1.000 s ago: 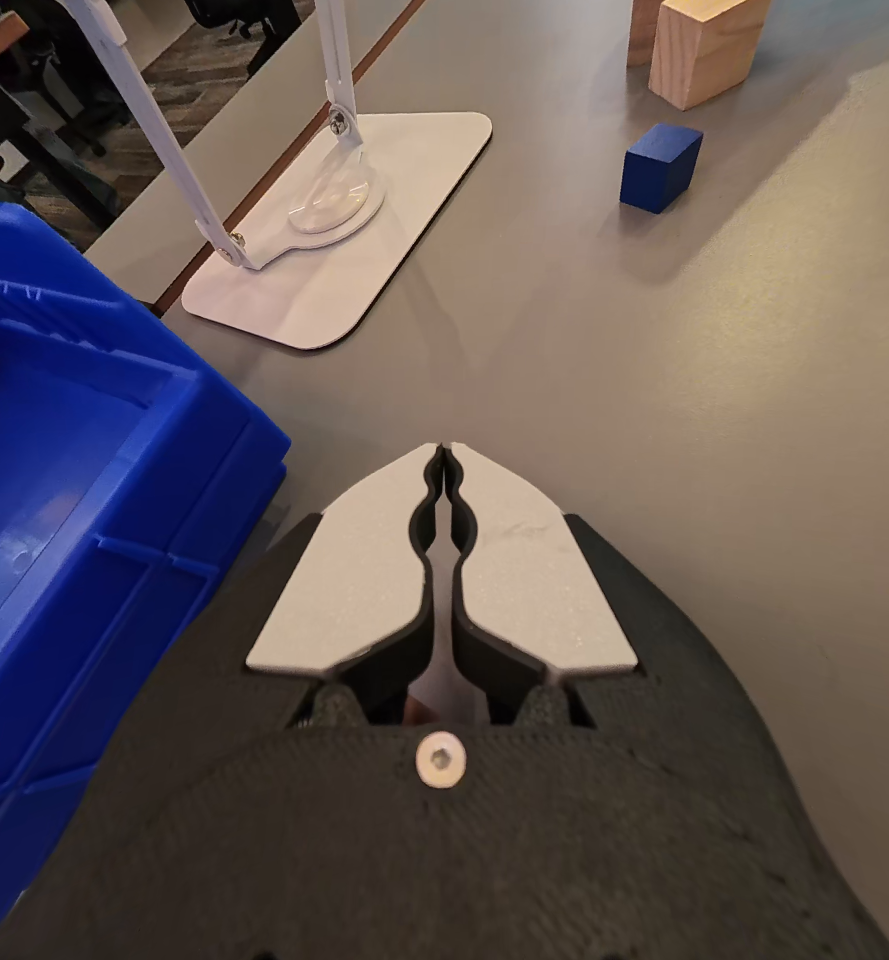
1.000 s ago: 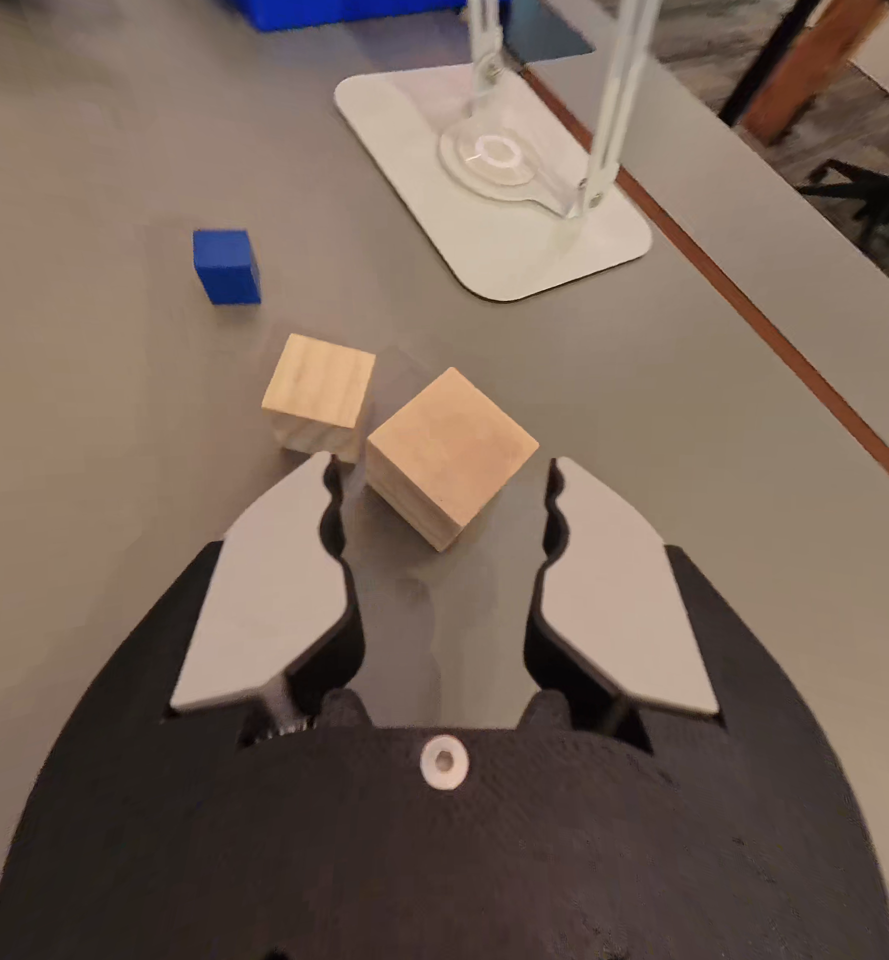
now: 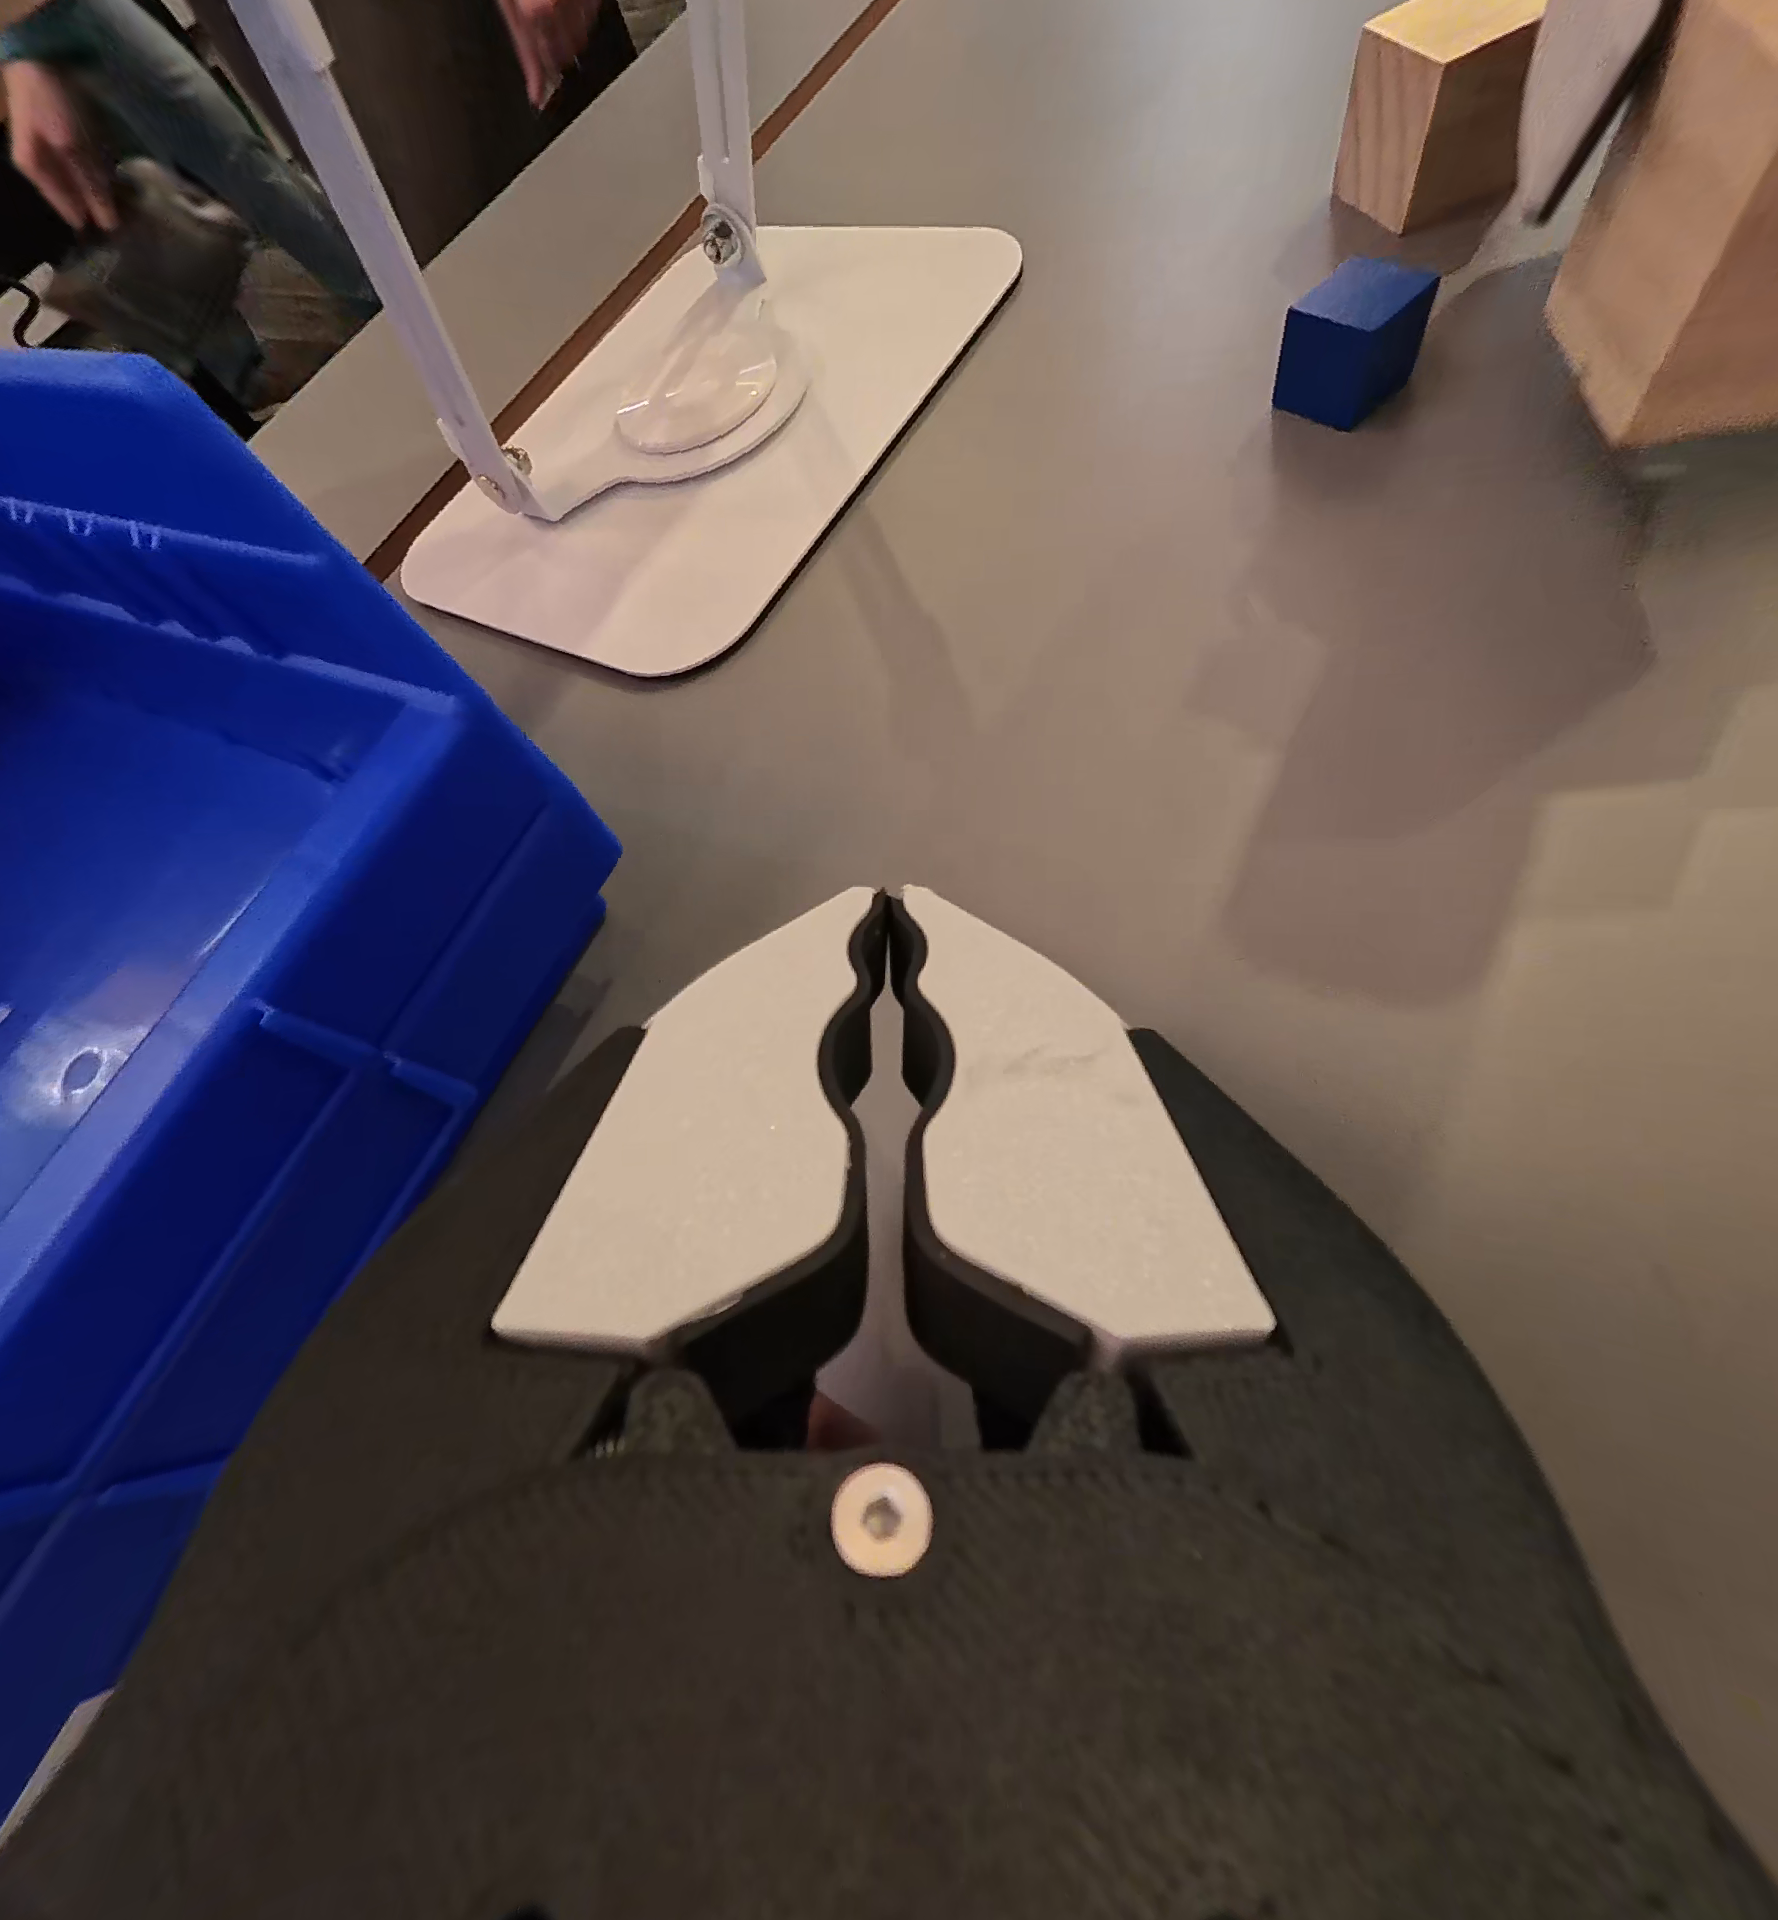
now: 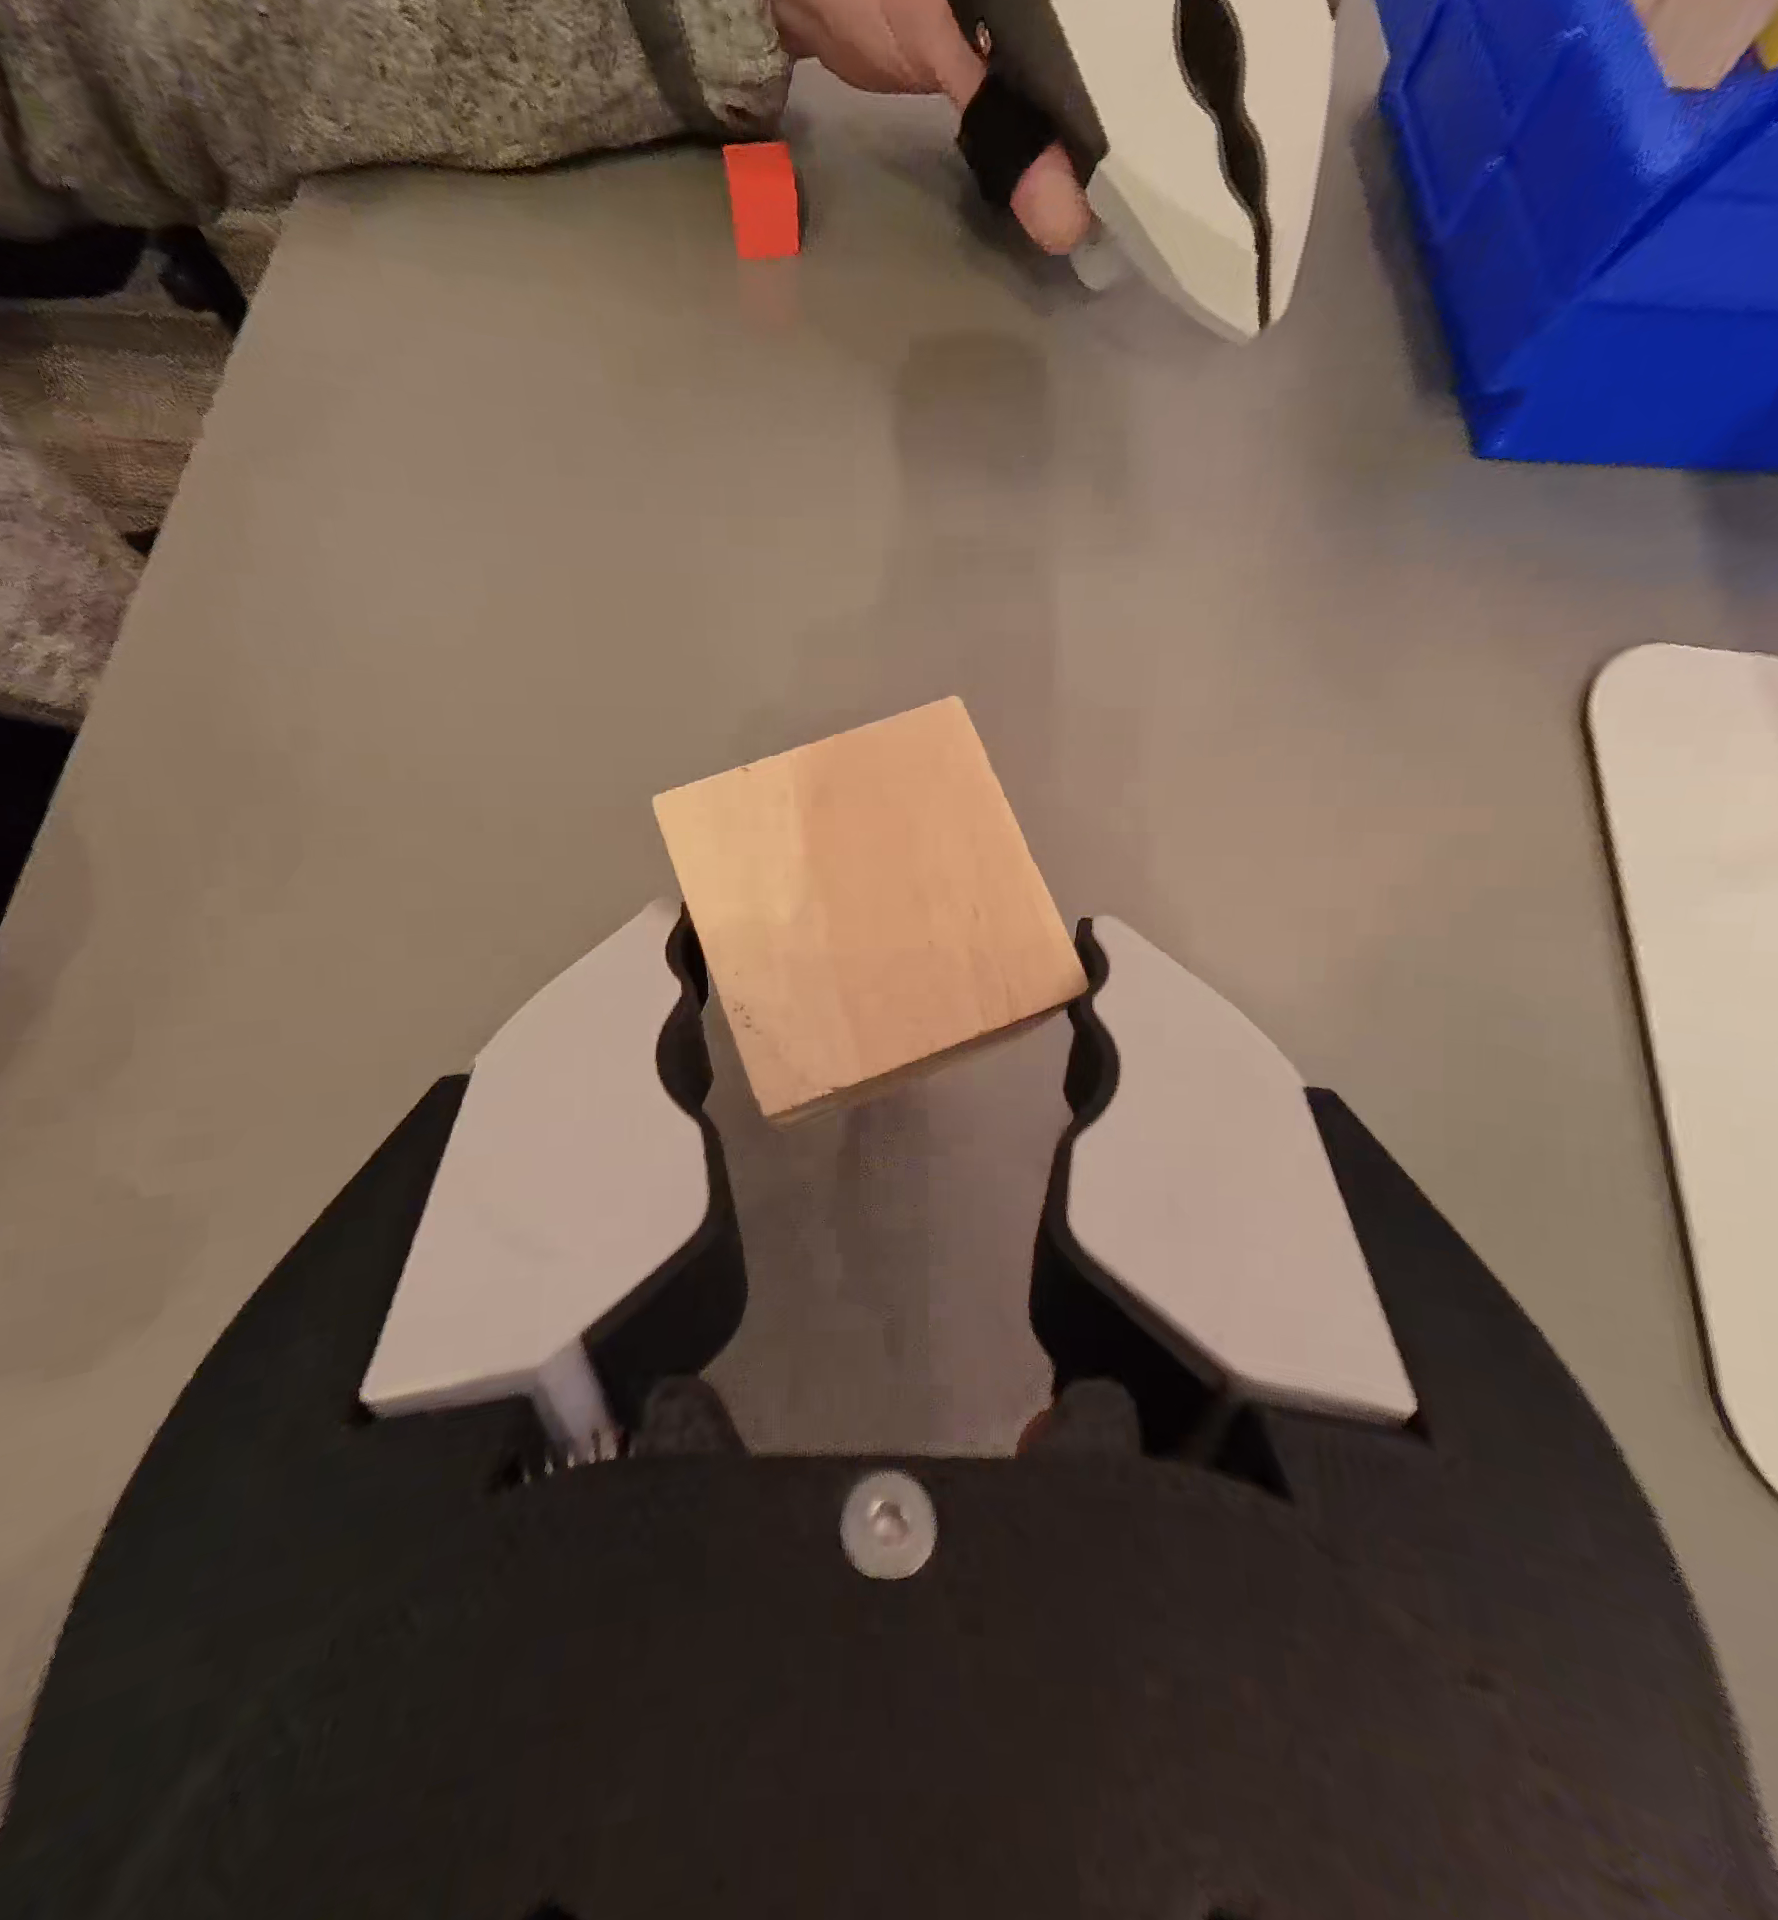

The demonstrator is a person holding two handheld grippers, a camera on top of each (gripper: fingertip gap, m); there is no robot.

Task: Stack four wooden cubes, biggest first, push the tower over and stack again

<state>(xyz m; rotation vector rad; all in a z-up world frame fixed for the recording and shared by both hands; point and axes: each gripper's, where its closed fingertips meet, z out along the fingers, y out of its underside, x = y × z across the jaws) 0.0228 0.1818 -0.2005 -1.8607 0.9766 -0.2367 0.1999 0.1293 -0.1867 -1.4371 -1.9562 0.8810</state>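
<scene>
The right gripper (image 4: 885,997) has its fingers (image 4: 594,1164) spread wide and pressed to opposite sides of the largest wooden cube (image 4: 864,904), which it carries clear of the grey table (image 4: 552,520), the block turned at a slant between the tips. The left gripper (image 3: 887,914) has its fingers (image 3: 719,1143) pinched together on nothing and hovers just beside a blue bin (image 3: 241,883). By the look of it the stack is only beginning: no cube sits on another, and the base block is not yet set down. Three blocks wait on the table, a mid-sized wooden cube (image 3: 1425,114) and a small blue cube (image 3: 1352,343) near each other, and a small orange cube (image 4: 762,200) well apart at the table's edge by a grey sleeve (image 4: 293,94). The held cube is pale, smooth wood with faint grain, sharp edges and flat faces, and should sit steadily once squared up. A white lamp base (image 3: 719,436) stands off to one side. Still to come, as judged here: placing the base, three more cubes, the push and the rebuild
</scene>
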